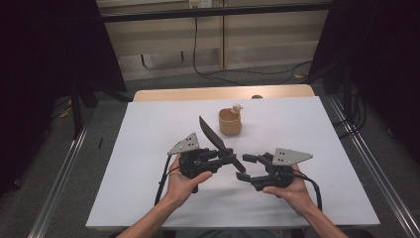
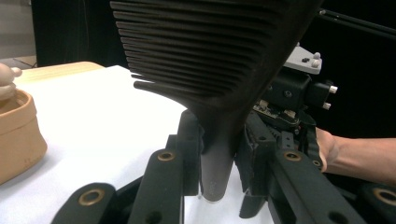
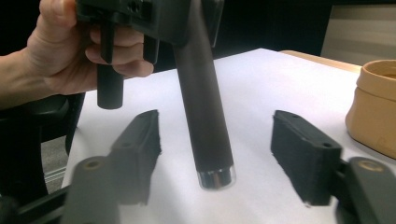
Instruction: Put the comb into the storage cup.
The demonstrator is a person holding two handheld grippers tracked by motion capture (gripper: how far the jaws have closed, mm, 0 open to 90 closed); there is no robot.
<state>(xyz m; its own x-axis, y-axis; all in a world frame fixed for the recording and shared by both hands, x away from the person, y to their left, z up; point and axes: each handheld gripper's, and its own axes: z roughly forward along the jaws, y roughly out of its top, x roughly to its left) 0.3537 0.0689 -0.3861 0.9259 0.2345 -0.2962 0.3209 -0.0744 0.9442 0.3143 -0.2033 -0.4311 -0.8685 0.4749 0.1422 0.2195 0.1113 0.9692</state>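
With the left gripper (image 1: 229, 159) alone clamping the comb (image 1: 214, 136) near the worktop's (image 1: 148, 129) front edge and the right gripper (image 3: 215, 154) open around its handle, it could pivot loose.

The left gripper (image 2: 219, 154) clamps the handle of a dark comb (image 2: 210, 60), its ridged teeth spreading overhead. A tan cup (image 2: 18, 135) stands on the white table (image 2: 102, 107) at left.
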